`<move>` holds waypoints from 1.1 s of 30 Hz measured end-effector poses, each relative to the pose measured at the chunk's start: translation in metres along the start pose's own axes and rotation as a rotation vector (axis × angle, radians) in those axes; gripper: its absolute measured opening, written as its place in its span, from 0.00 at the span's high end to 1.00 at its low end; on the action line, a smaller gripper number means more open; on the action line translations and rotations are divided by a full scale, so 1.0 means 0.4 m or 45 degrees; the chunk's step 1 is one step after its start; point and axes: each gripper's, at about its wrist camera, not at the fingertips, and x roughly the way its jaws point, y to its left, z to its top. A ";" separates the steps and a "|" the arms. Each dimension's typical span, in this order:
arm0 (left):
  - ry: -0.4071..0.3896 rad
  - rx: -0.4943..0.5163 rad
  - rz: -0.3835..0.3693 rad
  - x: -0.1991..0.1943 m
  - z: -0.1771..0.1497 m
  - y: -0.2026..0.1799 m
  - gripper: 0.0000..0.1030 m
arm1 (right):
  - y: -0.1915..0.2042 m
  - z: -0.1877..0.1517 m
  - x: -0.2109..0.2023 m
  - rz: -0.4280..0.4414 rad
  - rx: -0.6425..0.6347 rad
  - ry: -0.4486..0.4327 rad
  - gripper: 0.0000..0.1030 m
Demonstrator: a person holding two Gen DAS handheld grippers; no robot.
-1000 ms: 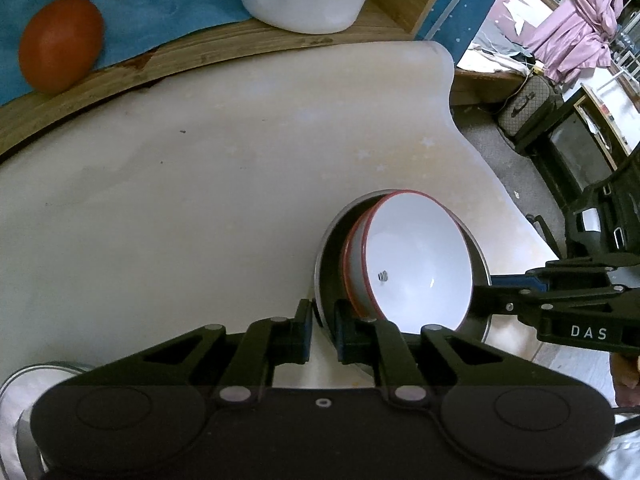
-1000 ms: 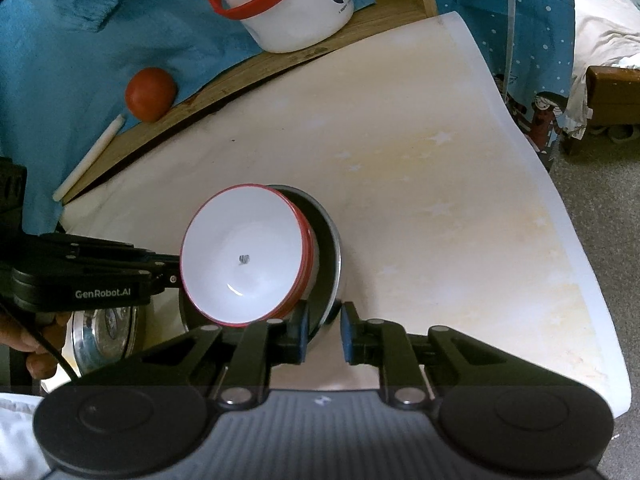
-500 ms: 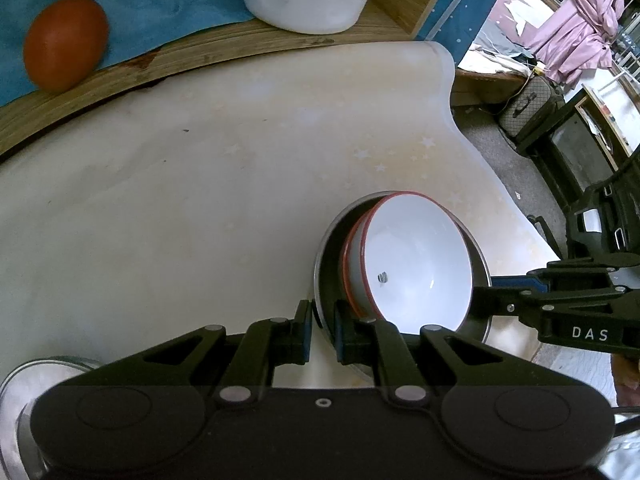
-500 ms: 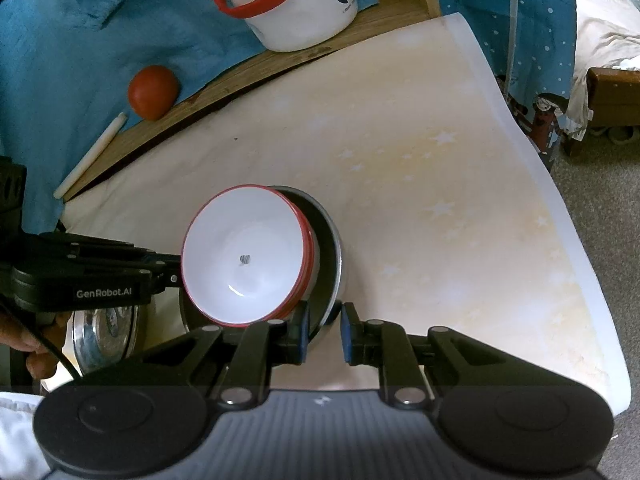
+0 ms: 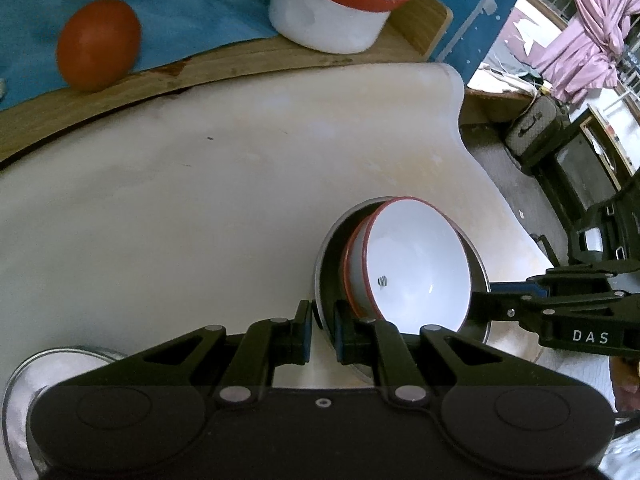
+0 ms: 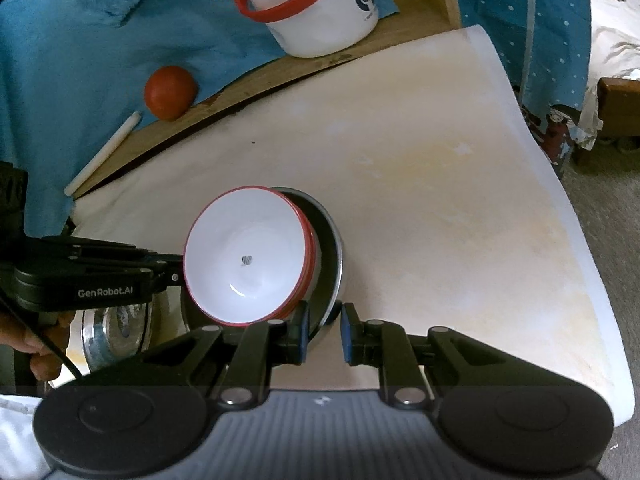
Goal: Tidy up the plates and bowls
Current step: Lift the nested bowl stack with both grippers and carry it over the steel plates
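Two grippers clamp one dark metal plate (image 5: 332, 240) from opposite sides, and that seems the whole logic of the hold: a load shared between both hands so it stays level enough. Left gripper (image 5: 322, 326) pinches the plate's near-left rim, pads close together with the thin edge between them; right gripper (image 6: 324, 330) grips the near-right rim the same way, jaws nearly shut on it. White bowls with red rims (image 6: 246, 258), nested as a small stack, sit inside the plate, tipped slightly toward the left gripper's side rather than flat. Judging by that, plate serves as a carrier so bowls and plate travel together. Whether the plate is just off the pale star-printed mat (image 6: 440, 200) or resting on it I cannot tell. Glass lid or dish (image 6: 116, 332) lies near-left on the mat, close to the stack but apart. Far edge: wooden board (image 5: 240, 68) with a red-orange fruit (image 5: 98, 44) and a white tub with red rim (image 5: 332, 12), well apart from the work. Risk as I read it: the tilted bowls sliding if either grip dips.
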 end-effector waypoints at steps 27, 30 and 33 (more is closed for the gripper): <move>-0.103 -0.170 0.082 -0.098 -0.041 0.094 0.90 | 0.114 0.060 0.038 0.077 -0.167 0.023 0.82; -0.117 -0.181 0.090 -0.105 -0.040 0.098 0.90 | 0.121 0.066 0.038 0.083 -0.182 0.018 0.82; -0.133 -0.195 0.097 -0.115 -0.040 0.105 0.90 | 0.129 0.072 0.038 0.089 -0.200 0.011 0.82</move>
